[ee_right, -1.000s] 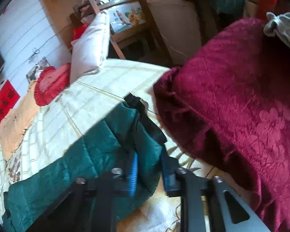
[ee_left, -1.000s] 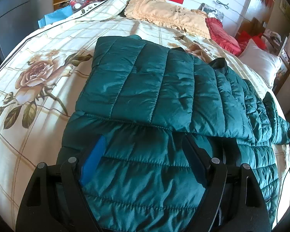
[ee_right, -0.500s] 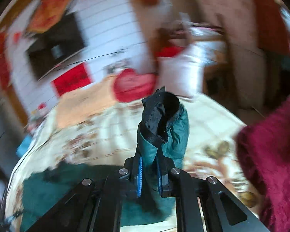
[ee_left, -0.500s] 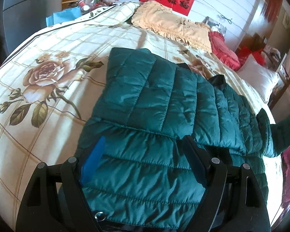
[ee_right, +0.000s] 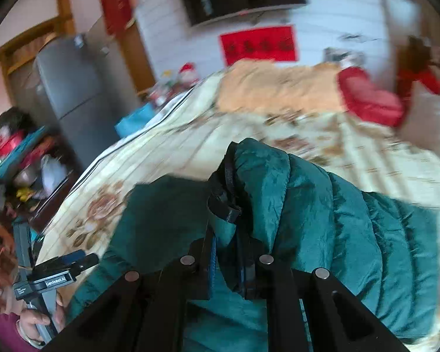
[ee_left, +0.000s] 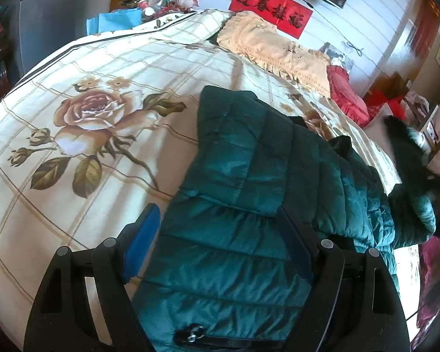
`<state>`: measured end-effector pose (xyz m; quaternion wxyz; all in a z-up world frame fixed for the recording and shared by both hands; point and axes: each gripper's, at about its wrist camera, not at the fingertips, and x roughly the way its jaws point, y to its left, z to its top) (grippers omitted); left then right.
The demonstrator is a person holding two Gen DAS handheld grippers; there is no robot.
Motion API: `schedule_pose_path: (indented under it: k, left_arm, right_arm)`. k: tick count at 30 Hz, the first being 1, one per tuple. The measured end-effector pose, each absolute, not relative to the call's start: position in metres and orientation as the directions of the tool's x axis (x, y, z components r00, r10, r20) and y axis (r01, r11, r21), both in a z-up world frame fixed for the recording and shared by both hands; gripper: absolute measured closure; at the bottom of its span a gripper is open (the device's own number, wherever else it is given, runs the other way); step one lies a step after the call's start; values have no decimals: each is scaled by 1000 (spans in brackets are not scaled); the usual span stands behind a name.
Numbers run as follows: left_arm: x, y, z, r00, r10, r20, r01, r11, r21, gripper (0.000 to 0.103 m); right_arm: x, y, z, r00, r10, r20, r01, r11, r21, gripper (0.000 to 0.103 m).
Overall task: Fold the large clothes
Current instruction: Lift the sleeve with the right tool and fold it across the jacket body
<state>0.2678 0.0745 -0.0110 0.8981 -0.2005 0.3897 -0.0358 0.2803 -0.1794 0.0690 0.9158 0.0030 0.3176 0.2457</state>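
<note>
While left tongs (ee_left: 217,252) gape over the jacket (ee_left: 249,182), right tongs (ee_right: 228,261) pinch its sleeve (ee_right: 249,176).

Bright daylight, soft shadows; right wrist view motion-blurred (left sharp); fisheye bending, dark corners.

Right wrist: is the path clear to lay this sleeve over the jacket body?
Nothing visible blocks it. The right gripper pinches the sleeve above the jacket; the open left gripper sits at the hem.
</note>
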Motion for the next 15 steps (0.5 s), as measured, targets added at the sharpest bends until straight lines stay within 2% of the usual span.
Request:
schedule_pose_path:
  k: [5, 8, 9, 11, 12, 13, 15]
  left_arm:
    - [269, 86, -12, 695, -226, -682, -105, 907, -408, 21]
    - [271, 89, -12, 695, -229, -681, -111, 902, -417, 21]
    - [271, 88, -12, 695, -230, -681, -111, 902, -418, 21]
    - [273, 87, -10, 694, -239, -679, -105, 900, -424, 21]
    - [274, 87, -10, 694, -244, -677, -103, 897, -430, 21]
    - [275, 86, -9, 695, -249, -675, -102, 894, -435, 21]
    - [279, 82, -7, 693, -275, -666, -91, 884, -459, 21]
  right_arm:
    - [296, -108, 19, 600, 498, -626, -478, 851, 219, 92]
    - [312, -71, -17, 510, 518, -687, -473, 836, 279, 91]
    - [313, -66, -22, 502, 515, -694, -479, 834, 273, 86]
    - [309, -60, -24, 478, 557, -679, -511, 805, 301, 58]
    - [305, -61, -19, 465, 586, -663, -522, 787, 329, 35]
    - [301, -63, -14, 463, 600, -652, -532, 777, 337, 21]
    - [292, -70, 5, 492, 579, -650, -538, 789, 295, 20]
